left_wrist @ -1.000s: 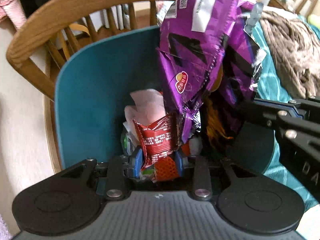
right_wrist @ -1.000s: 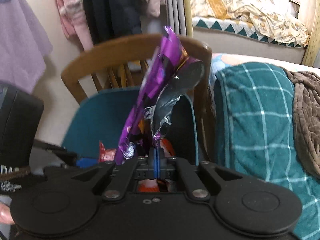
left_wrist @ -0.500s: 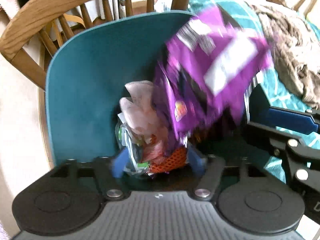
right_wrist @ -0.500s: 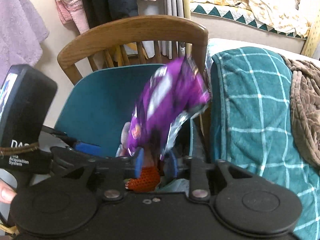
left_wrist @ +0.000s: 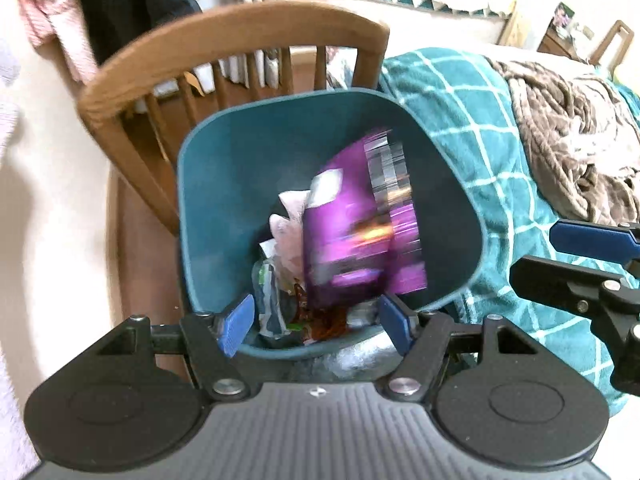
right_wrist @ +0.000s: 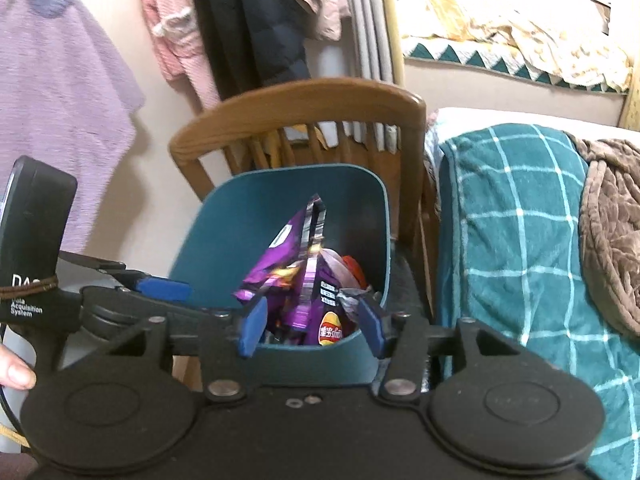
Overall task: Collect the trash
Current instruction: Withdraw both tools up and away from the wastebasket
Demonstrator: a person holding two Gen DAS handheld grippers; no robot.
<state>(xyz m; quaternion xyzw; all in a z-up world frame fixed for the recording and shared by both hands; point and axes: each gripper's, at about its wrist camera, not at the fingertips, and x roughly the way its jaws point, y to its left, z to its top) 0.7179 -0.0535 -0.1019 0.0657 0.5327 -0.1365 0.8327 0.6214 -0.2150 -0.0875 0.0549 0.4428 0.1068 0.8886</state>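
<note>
A teal trash bin (left_wrist: 224, 208) stands in front of a wooden chair; it also shows in the right wrist view (right_wrist: 224, 236). A purple snack bag (left_wrist: 360, 240) lies inside it, blurred, on top of pink tissue (left_wrist: 286, 232) and other wrappers. The bag also shows in the right wrist view (right_wrist: 304, 292). My left gripper (left_wrist: 316, 322) is open and empty just above the bin's near rim. My right gripper (right_wrist: 312, 322) is open and empty over the bin's near rim, and also shows at the right edge of the left wrist view (left_wrist: 580, 264).
A wooden chair (left_wrist: 224, 36) stands behind the bin. A bed with a teal checked blanket (right_wrist: 516, 220) and a brown throw (left_wrist: 572, 136) lies to the right. Clothes (right_wrist: 60, 92) hang on the wall to the left.
Both grippers opened and let go. The purple bag dropped from my right gripper into the bin, the red wrapper from my left. Both grippers pulled back from the bin.
</note>
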